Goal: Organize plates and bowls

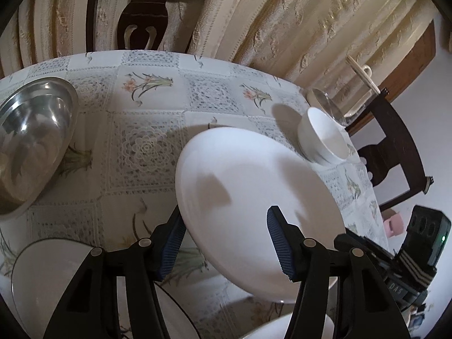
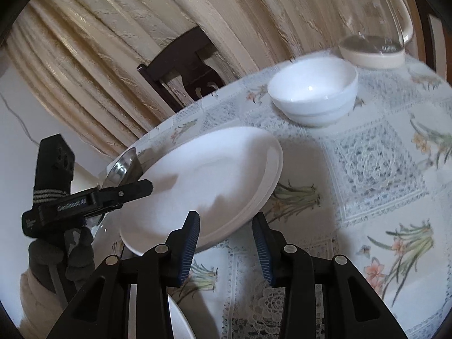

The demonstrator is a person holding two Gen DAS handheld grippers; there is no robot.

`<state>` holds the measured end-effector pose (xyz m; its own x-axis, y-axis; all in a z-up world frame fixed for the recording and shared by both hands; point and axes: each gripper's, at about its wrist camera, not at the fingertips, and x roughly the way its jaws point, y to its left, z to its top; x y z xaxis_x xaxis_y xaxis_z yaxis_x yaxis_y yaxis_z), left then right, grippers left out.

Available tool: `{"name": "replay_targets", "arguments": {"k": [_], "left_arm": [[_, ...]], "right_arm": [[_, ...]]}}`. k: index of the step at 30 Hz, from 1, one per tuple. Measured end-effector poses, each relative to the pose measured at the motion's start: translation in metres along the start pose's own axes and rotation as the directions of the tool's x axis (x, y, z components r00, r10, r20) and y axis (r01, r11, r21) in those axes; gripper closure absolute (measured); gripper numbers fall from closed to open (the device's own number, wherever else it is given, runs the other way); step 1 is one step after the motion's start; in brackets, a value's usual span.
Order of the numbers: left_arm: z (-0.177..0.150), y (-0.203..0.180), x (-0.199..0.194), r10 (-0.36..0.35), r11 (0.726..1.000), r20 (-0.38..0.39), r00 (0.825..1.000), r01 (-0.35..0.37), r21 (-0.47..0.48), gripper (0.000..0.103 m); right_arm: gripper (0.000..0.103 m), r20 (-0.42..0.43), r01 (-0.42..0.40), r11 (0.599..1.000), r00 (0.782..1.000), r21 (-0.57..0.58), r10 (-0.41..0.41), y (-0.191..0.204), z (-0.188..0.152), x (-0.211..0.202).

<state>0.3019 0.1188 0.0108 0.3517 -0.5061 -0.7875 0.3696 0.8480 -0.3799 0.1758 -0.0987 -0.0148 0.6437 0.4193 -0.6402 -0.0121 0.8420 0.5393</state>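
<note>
So both grippers are wide open around the plates [image 2: 203,180], tilted above the table [image 2: 381,226]: left [image 1: 226,243] and right [image 2: 226,243] straddle opposite rims. I'd pinch both rims evenly before moving toward the bowls [image 2: 312,90].

Home dining room — curtains [image 1: 296,28], wooden chair [image 2: 183,67], floral tablecloth [image 1: 147,147].

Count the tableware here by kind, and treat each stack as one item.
Steel dish: 1
Glass jug: 1
Bowl stack: 1
Plate stack: 1
Rimmed plate: 1
Total: 5
A white rim at the bottom edge is too cut off to count.
</note>
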Motion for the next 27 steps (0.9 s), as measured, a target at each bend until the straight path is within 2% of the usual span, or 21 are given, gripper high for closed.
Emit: {"name": "replay_targets", "arguments": {"k": [5, 9, 13, 14, 15, 17, 19, 23, 27], "left_arm": [[-0.001, 0.002, 0.003, 0.007, 1.0, -0.007, 1.0, -0.007, -0.028, 0.044], [-0.002, 0.008, 0.014, 0.031, 0.999, -0.032, 0.999, -0.032, -0.041, 0.044], [-0.001, 0.015, 0.021, 0.026, 0.998, -0.045, 0.999, -0.029, -0.058, 0.044], [0.0, 0.016, 0.022, 0.026, 0.998, -0.045, 0.999, -0.028, -0.055, 0.044], [0.0, 0.016, 0.022, 0.027, 0.998, -0.043, 0.999, -0.029, -0.049, 0.044], [0.0, 0.016, 0.023, 0.031, 0.998, -0.046, 0.998, -0.033, -0.045, 0.044], [0.001, 0.015, 0.023, 0.041, 0.999, -0.042, 0.998, -0.042, -0.034, 0.044], [0.002, 0.013, 0.02, 0.034, 0.999, -0.02, 0.999, -0.034, -0.031, 0.044], [0.001, 0.005, 0.012, 0.04, 0.999, 0.006, 0.999, -0.04, -0.006, 0.044]], "right_arm": [[0.061, -0.036, -0.049, 0.988, 0.998, 0.145, 0.055, -0.023, -0.001, 0.012], [0.061, -0.004, -0.035, 0.988, 0.999, 0.152, 0.036, -0.026, 0.009, 0.013], [0.061, -0.038, -0.053, 0.982, 0.997, 0.181, 0.061, -0.03, 0.017, 0.032], [0.067, -0.044, -0.067, 0.979, 0.996, 0.194, 0.077, -0.032, 0.017, 0.037], [0.069, -0.042, -0.069, 0.978, 0.996, 0.195, 0.079, -0.032, 0.017, 0.04], [0.081, -0.041, -0.046, 0.983, 0.998, 0.177, 0.054, -0.032, 0.017, 0.038], [0.087, -0.041, -0.017, 0.989, 0.999, 0.145, 0.023, -0.03, 0.016, 0.036], [0.087, -0.015, 0.06, 0.997, 0.998, 0.045, -0.059, -0.016, 0.01, 0.028], [0.087, 0.015, 0.06, 0.998, 0.998, 0.031, -0.061, -0.014, 0.008, 0.016]]}}
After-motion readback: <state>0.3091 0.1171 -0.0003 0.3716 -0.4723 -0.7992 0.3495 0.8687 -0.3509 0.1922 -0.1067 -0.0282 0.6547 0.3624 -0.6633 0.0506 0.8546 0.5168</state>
